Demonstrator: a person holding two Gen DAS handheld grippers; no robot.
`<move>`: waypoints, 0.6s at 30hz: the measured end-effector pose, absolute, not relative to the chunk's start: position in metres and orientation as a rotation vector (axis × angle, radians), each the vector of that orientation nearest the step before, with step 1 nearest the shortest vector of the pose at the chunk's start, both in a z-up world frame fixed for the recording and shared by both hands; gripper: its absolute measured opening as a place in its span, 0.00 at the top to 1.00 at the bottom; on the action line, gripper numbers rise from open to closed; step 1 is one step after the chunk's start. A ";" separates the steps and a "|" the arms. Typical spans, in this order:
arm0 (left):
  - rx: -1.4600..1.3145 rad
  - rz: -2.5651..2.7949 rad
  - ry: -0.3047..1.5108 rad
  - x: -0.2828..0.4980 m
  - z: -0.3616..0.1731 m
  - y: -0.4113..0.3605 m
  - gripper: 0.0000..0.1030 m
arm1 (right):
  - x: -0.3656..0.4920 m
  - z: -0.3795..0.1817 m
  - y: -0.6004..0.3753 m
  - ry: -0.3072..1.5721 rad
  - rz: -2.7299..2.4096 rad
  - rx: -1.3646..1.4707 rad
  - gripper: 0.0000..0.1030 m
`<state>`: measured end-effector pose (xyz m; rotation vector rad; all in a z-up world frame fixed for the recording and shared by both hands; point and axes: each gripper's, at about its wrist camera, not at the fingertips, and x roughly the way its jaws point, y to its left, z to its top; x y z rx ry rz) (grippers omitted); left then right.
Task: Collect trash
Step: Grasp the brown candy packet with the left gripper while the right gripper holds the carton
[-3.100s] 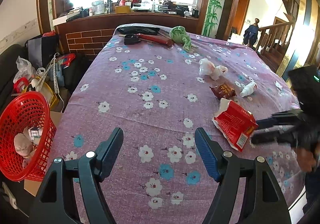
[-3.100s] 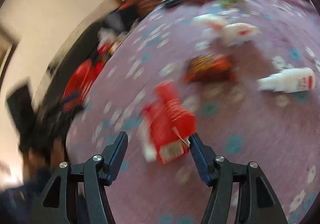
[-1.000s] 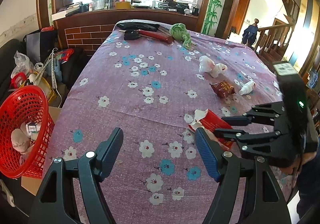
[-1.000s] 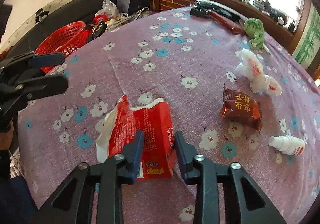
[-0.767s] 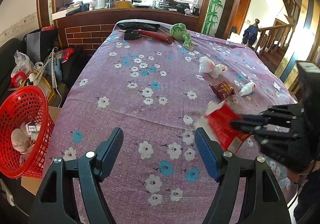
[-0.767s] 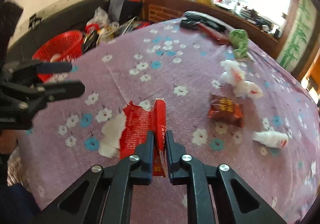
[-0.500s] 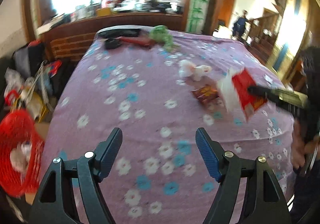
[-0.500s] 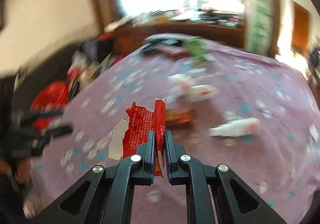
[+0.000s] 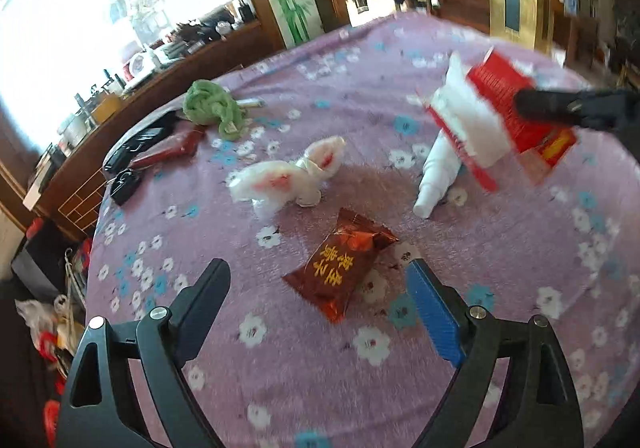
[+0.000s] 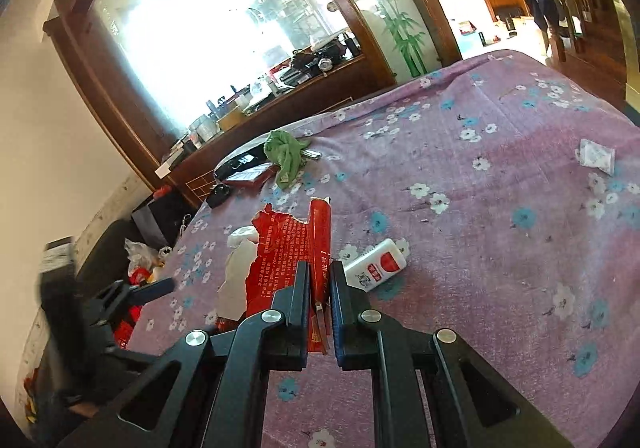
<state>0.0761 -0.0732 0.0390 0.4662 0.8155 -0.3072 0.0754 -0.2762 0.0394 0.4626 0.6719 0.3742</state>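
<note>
A torn red carton [image 10: 288,244] hangs above the purple flowered cloth [image 9: 360,67], with my right gripper [image 10: 320,272] shut on its edge. In the left wrist view the carton [image 9: 512,115] and the right gripper [image 9: 524,103] are at the upper right. My left gripper [image 9: 316,276] is low over the cloth and its jaws are opening. A brown snack packet [image 9: 340,268] lies flat between its fingertips, untouched by the pads. A white bottle [image 9: 436,167] lies on its side beyond the packet, and crumpled white wrappers [image 9: 288,175] lie to its left.
A green cloth [image 9: 212,107], a red case [image 9: 172,149] and black items sit at the far end of the cloth. A white sachet [image 10: 596,155] lies far right. Bags and clutter [image 9: 48,328] stand on the floor at the left. A person [image 10: 540,3] stands by the stairs.
My right gripper closed on the red carton and lifted it off the cloth. My left gripper swung right over the brown packet, rolled and widened; the red basket left its view.
</note>
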 end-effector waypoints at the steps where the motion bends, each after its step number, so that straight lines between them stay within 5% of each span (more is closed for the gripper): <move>1: 0.479 -0.301 0.823 0.082 0.034 -0.076 0.14 | 0.073 0.039 -0.278 0.670 0.373 0.465 0.91; 6: 0.463 -0.303 0.867 0.102 0.015 -0.079 0.17 | 0.072 0.041 -0.277 0.665 0.386 0.466 0.91; 9: 0.411 -0.313 0.889 0.106 0.007 -0.076 0.36 | 0.073 0.039 -0.276 0.668 0.385 0.465 0.91; 12: 0.327 -0.313 0.903 0.105 0.006 -0.070 0.67 | 0.074 0.038 -0.275 0.672 0.382 0.459 0.91; 18: 0.213 -0.271 0.855 0.079 0.014 -0.051 0.67 | 0.074 0.035 -0.264 0.684 0.384 0.415 0.91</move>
